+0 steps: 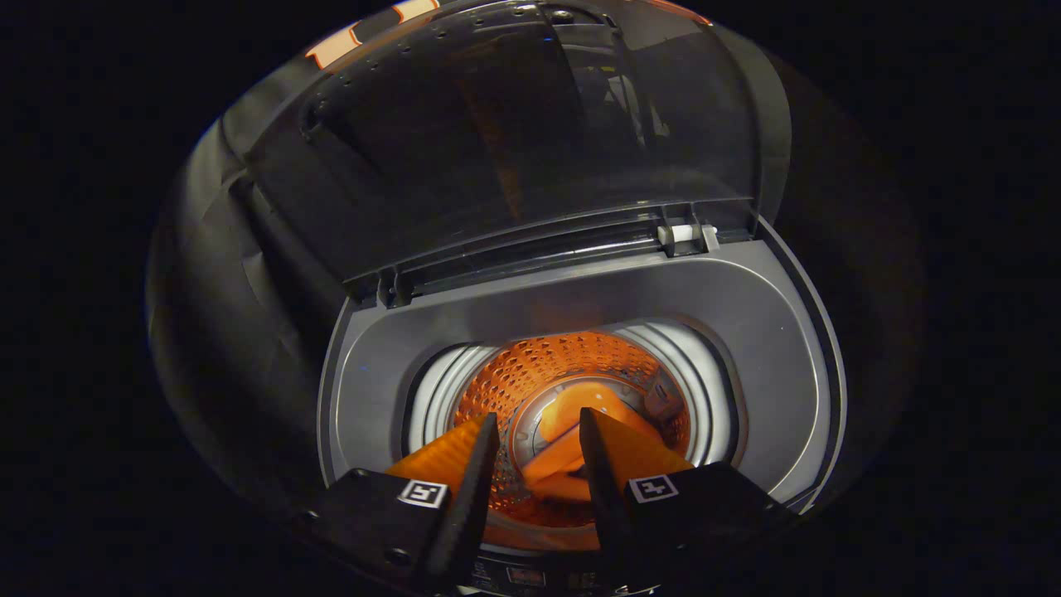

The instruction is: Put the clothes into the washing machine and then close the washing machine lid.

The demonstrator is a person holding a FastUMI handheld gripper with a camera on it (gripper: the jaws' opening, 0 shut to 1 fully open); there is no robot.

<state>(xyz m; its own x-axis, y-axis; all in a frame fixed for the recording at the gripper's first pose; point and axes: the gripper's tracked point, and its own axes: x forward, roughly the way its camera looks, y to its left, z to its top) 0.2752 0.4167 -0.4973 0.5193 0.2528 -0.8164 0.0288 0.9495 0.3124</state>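
Dark surroundings close in on a top-loading washing machine (580, 290) whose grey top deck frames a round opening. Its transparent lid (514, 133) stands raised at the far side, hinged along the back of the deck. The hand-held gripper (539, 452) hangs above the near rim of the opening, its two fingers spread apart with nothing pressed between them. Down in the perforated drum (564, 365), which glows orange, lies an orange garment (572, 423); it shows through the gap between the fingers and just beyond their tips, well below them at the bottom of the drum. Neither finger touches it.
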